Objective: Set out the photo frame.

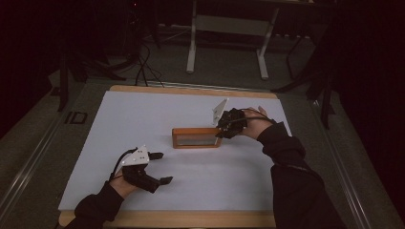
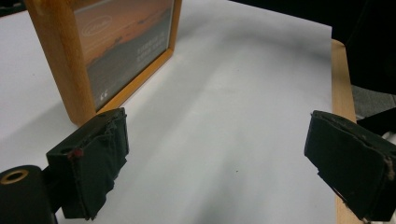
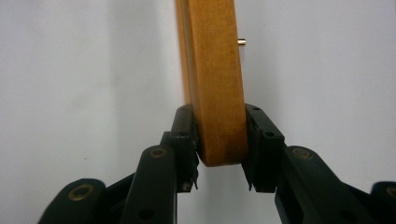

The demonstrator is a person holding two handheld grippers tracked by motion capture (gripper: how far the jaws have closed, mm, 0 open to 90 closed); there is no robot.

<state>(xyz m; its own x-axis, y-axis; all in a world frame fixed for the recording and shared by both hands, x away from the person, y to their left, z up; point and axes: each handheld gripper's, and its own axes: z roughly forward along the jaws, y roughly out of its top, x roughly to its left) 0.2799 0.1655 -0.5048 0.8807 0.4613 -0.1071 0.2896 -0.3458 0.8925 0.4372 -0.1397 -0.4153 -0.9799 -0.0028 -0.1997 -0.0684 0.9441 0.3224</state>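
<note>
A wooden picture frame (image 1: 196,137) stands upright on its long edge near the middle of the white table top (image 1: 143,114). My right gripper (image 1: 220,133) is shut on the frame's right end; in the right gripper view both pads press the wooden edge (image 3: 218,93), and a small metal pin (image 3: 242,41) sticks out of its back. My left gripper (image 1: 162,168) rests open near the front left, apart from the frame. In the left gripper view its gripper (image 2: 224,158) holds nothing, and the frame (image 2: 112,51) with a sunset picture stands beyond the left jaw.
The white top lies on a wooden board whose edge (image 1: 191,218) shows along the front. A wooden rim (image 2: 342,93) shows in the left gripper view. Behind the table stand white table legs (image 1: 192,43) and cables on a dark floor.
</note>
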